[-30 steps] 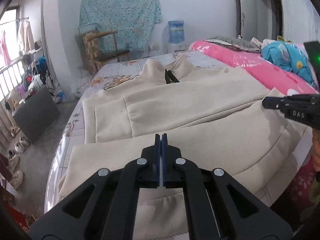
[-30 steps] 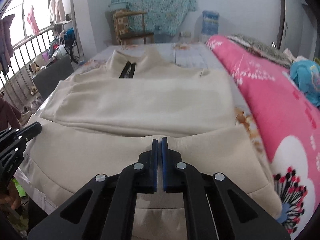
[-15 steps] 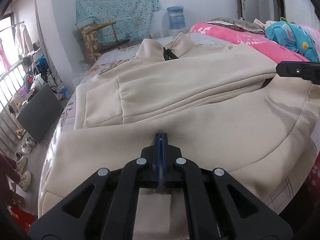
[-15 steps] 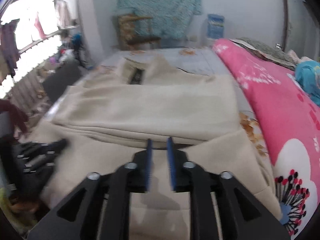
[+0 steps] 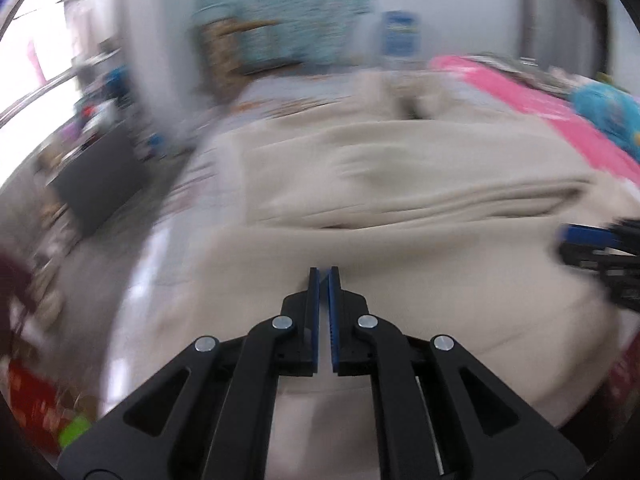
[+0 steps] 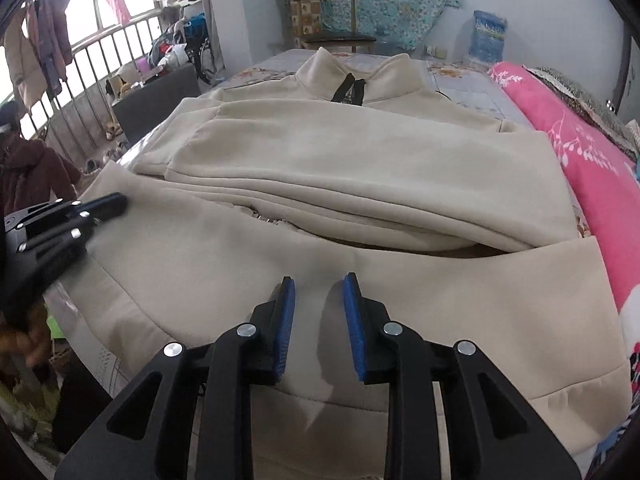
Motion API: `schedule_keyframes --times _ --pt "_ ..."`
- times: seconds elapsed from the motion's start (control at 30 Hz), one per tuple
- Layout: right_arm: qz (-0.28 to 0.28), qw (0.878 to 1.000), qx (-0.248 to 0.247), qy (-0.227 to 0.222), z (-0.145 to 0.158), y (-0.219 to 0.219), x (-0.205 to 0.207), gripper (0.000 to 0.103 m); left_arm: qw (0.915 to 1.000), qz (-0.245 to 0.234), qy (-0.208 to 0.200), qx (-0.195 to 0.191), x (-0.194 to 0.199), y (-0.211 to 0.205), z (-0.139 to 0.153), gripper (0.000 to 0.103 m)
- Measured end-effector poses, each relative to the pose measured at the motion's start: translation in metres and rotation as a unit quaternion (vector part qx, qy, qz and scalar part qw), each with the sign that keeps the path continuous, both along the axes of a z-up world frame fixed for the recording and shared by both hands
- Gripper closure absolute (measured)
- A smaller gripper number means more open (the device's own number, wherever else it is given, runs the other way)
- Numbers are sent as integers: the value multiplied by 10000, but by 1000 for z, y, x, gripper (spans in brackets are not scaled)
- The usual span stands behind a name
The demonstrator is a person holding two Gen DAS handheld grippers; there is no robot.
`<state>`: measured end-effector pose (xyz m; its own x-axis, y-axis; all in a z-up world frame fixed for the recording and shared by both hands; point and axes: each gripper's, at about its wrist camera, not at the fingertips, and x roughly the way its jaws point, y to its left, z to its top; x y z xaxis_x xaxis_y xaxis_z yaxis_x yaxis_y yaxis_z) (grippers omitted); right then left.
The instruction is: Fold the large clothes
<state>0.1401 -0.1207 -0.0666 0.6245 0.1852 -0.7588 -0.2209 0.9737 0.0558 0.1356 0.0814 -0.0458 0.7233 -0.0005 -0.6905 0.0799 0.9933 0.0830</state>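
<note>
A large beige sweatshirt [image 6: 340,168] lies flat on the bed, collar at the far end, sleeves folded across the chest, hem nearest me. It also shows, blurred, in the left wrist view [image 5: 400,208]. My right gripper [image 6: 319,280] is open and empty just above the hem area. My left gripper [image 5: 323,272] hovers over the hem's left part, its jaws slightly apart with nothing between them. The left gripper also shows in the right wrist view [image 6: 100,206], and the right gripper in the left wrist view [image 5: 588,240].
A pink floral quilt [image 6: 592,148] runs along the bed's right side. A wooden chair [image 6: 332,20] and a water jug [image 6: 488,36] stand beyond the bed. A dark box [image 6: 156,96] and a railing [image 6: 80,80] are on the left.
My right gripper has opened from shut. My left gripper has parted slightly and swung fast, blurring its view. The hem has come forward over the bed's near edge.
</note>
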Motion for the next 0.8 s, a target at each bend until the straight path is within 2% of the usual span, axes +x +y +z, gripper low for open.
schedule_keyframes --times 0.03,0.13,0.23,0.37,0.47,0.53,0.63,0.7,0.77,0.8 --pt "-7 10000 24 -1 0 0 0 78 9998 178 26 -32 2 13 -1 98" --pt "-20 10000 57 -43 0 -1 -1 78 9976 531 -16 -452 6 49 2 101" --pt "-33 9999 160 -28 -1 -3 0 78 9967 667 -76 -456 7 49 10 101" --pt "-57 9991 406 67 2 -9 1 77 9954 203 -168 -916 -2 30 22 98" --pt "-201 9988 442 15 11 -20 -4 76 9978 -66 -3 -666 -2 6 16 98" --pt "-493 9979 381 -159 21 -40 -11 76 9986 -1 173 -499 1 1 5 98" --pt "-1144 9929 207 -266 28 -80 -18 76 9979 26 200 -614 1 4 0 96" --pt "-1722 9849 -95 -154 21 -111 -16 76 9977 42 209 -650 0 7 0 95" --pt "-1962 9799 -348 74 8 -128 -11 83 9974 37 206 -692 2 9 -1 95" --pt "-1942 9805 -289 61 7 -131 -11 83 9975 36 198 -676 3 9 -1 95"
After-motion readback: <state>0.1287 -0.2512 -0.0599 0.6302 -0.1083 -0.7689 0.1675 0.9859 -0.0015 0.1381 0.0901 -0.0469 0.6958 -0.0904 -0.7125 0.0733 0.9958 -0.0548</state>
